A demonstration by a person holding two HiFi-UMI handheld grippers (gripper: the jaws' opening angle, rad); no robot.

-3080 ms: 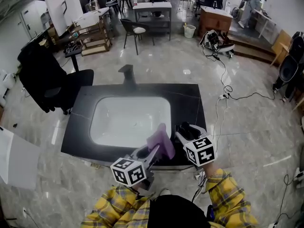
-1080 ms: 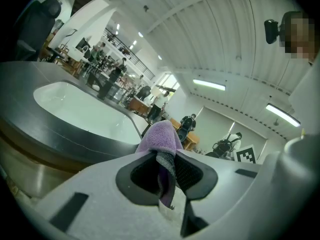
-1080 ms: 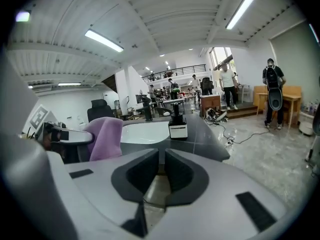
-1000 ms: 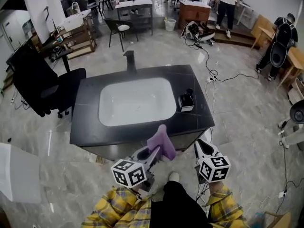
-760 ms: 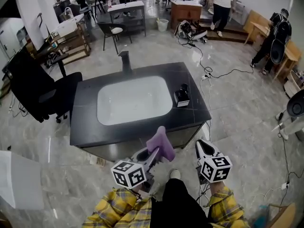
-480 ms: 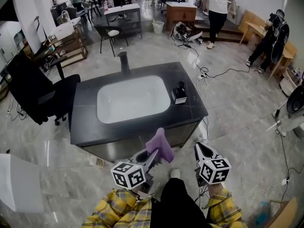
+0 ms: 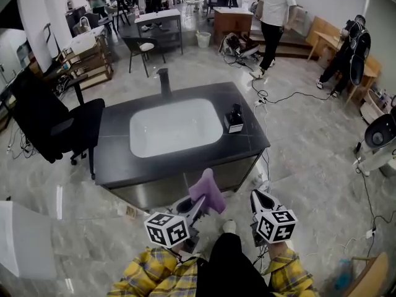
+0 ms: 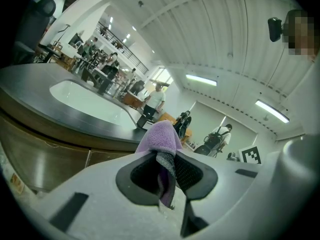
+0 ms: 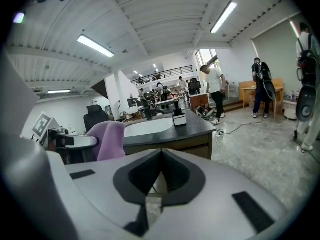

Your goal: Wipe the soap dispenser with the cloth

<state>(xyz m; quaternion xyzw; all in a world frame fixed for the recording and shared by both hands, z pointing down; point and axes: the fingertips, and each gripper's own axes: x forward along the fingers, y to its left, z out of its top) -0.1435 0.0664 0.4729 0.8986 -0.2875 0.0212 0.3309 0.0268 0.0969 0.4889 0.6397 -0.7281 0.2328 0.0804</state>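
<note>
The person stands before the counter point(image 7: 117, 159), a little back from its front edge, and both grippers hang short of that edge, not over the top.

The left gripper point(image 7: 197, 204) is clenched on the cloth point(image 7: 208, 192). Only a lower fold sits between the pads; most of the cloth stands up free above the jaws. I judge this grip thin: hard rubbing can pull the cloth out.

The dispenser point(image 7: 234, 119) stands upright on the counter's right part, just beside the basin point(image 7: 176, 127) and not far from the right edge. Nothing holds it. A wipe pushing sideways can tip it or slide it toward that edge.

The right gripper point(image 7: 256, 198) has its jaws pressed together with nothing between them. To steady the dispenser it must first open; if it comes in closed, it may knock the dispenser instead.
</note>
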